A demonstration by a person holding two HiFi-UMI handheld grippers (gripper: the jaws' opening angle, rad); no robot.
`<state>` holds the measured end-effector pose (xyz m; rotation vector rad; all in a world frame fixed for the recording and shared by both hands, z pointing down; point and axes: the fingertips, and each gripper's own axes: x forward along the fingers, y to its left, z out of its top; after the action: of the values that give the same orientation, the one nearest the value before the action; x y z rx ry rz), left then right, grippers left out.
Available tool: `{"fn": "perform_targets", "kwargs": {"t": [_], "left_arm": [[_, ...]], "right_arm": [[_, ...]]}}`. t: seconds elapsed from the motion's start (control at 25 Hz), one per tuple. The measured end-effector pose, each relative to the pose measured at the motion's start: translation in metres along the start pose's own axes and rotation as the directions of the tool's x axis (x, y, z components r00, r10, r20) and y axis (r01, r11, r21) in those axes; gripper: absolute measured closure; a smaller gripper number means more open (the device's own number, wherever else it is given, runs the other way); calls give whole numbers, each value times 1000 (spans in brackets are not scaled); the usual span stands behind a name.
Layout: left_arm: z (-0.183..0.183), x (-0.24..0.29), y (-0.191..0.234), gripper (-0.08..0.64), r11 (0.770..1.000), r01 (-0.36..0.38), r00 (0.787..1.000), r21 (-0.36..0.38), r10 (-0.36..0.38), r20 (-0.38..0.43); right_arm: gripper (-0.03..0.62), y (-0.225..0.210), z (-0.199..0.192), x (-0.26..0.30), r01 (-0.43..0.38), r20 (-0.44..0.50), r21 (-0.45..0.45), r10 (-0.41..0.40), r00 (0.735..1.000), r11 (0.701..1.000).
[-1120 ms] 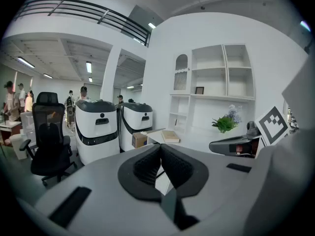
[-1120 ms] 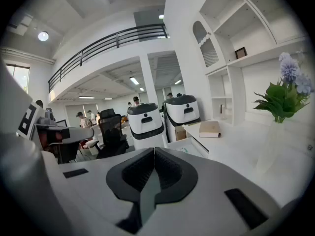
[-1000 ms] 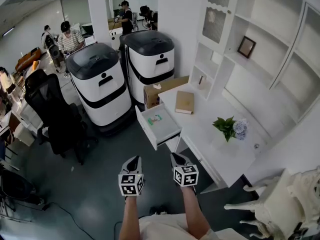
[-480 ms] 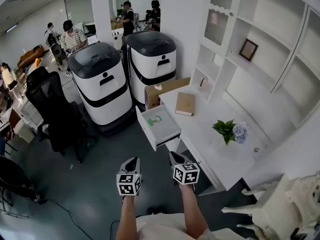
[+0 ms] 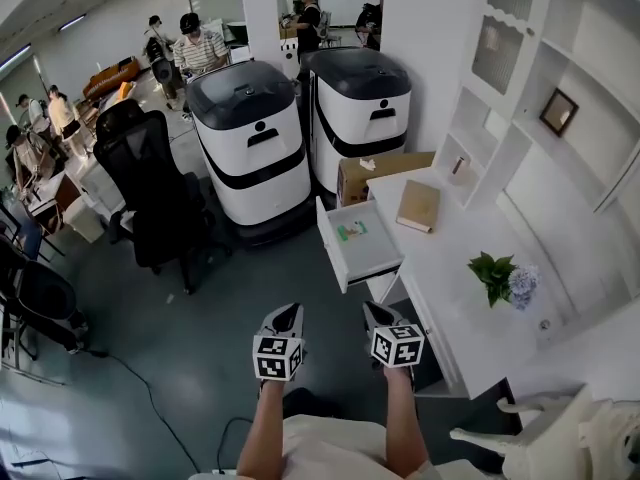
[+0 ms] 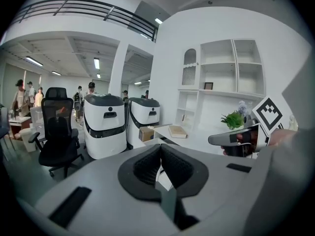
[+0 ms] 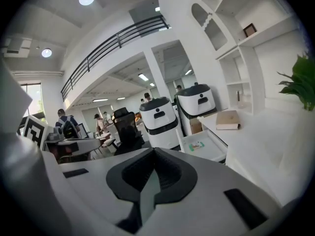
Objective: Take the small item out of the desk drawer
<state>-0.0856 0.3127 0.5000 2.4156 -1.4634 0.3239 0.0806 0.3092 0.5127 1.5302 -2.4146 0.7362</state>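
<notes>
A: Where is the small item (image 5: 351, 231)?

B: It lies flat in the open drawer (image 5: 378, 255), in the half farther from you. It looks white and green. I cannot tell what it is.

A: Where is the drawer?

B: It sticks out from the white tabletop (image 5: 450, 303), toward the two big white machines (image 5: 252, 153). A tan book (image 5: 417, 206) lies on the tabletop just beside the drawer. A little green plant (image 5: 493, 272) stands farther along.

A: What about my tongs?

B: You hold both of them low over the dark floor (image 5: 220, 308), side by side, near the drawer but not touching it. Your left tongs (image 5: 288, 315) are pressed together and hold nothing. Your right tongs (image 5: 375, 312) are pressed together too, and they are empty. The right ones point toward the drawer, and you can see the small item past their tips.
</notes>
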Motion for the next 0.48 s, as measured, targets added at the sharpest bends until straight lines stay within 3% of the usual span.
{"fn": "perform_targets", "kwargs": {"t": [0.16, 0.48], "left_arm": [[-2, 6, 16, 543, 999, -32, 999, -18, 31, -12], [14, 44, 55, 543, 1000, -27, 1000, -14, 27, -7]], "right_arm": [[566, 4, -7, 18, -39, -55, -22, 38, 998, 999], [566, -2, 9, 72, -49, -67, 6, 50, 996, 999]]}}
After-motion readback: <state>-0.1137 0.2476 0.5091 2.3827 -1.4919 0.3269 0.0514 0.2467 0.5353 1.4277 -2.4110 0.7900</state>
